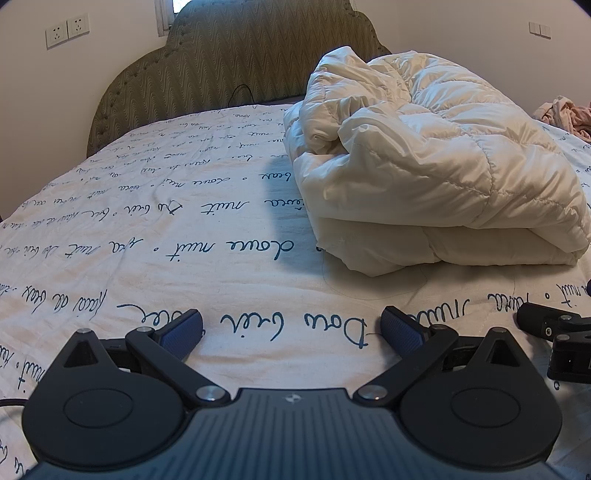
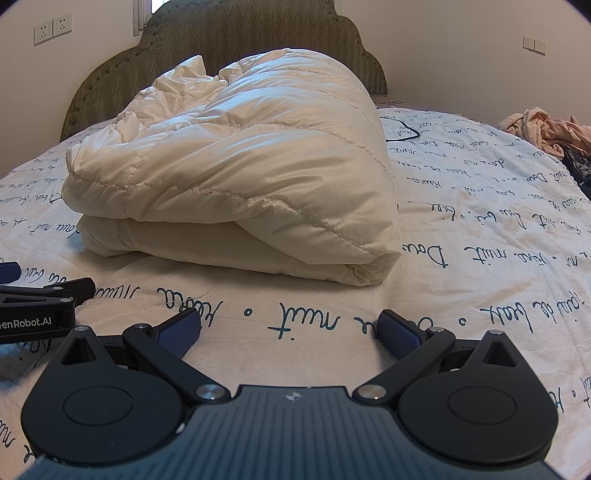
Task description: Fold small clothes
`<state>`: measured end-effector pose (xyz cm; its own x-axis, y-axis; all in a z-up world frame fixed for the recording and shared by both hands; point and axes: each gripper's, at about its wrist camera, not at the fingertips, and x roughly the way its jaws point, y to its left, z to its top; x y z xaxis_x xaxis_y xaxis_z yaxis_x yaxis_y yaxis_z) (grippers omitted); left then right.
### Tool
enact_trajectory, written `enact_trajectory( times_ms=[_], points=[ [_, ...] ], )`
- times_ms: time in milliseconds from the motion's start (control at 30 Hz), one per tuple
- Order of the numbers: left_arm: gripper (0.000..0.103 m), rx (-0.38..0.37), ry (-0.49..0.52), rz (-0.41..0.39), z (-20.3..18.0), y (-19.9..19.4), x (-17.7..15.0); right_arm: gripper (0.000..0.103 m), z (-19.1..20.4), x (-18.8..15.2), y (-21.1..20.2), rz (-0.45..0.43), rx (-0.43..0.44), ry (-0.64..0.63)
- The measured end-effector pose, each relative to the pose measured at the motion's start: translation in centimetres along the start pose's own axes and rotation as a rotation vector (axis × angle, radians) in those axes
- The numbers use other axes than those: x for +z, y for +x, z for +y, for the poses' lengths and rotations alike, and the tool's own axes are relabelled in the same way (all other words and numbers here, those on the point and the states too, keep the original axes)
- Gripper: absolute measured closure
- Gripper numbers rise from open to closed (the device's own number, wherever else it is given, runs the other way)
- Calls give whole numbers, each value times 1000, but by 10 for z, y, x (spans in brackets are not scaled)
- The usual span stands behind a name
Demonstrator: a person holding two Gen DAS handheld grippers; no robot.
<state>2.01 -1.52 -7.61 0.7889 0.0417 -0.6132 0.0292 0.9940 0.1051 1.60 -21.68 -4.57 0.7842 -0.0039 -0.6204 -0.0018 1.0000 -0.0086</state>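
Bedding fills most of both views: a bedspread (image 1: 155,229) in off-white, printed all over with dark cursive script, lies flat and lightly creased across a wide bed. At the top of each frame rises a scalloped, olive-green padded headboard (image 1: 236,55) with a wavy pattern, set against pale walls. Two wall sockets (image 1: 67,30) sit at upper left in the left wrist view, and a light switch (image 1: 540,29) at upper right. A thin dark cable (image 2: 404,133) trails over the bedspread near the headboard.

A folded white puffer jacket (image 2: 236,184) rests on the bedspread, right of centre in the left wrist view and centre-left in the right wrist view, its quilted layers doubled over with a rumpled end toward the headboard. At the far right edge lies a heap of pinkish clothes (image 2: 554,129), well apart from the jacket.

Both tools sit low over the bed at the bottom of their frames. The left tongs (image 1: 291,332) are spread wide, holding nothing, blue pads apart. The right tongs (image 2: 290,332) are likewise spread and empty, near the jacket's front edge but apart from it.
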Motion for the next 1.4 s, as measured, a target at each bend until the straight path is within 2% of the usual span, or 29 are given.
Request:
enact_trajectory(
  times_ms=[1400],
  points=[
    [0, -10, -17, 9, 2, 1, 1, 0, -1, 0, -2, -9, 3, 12]
  ],
)
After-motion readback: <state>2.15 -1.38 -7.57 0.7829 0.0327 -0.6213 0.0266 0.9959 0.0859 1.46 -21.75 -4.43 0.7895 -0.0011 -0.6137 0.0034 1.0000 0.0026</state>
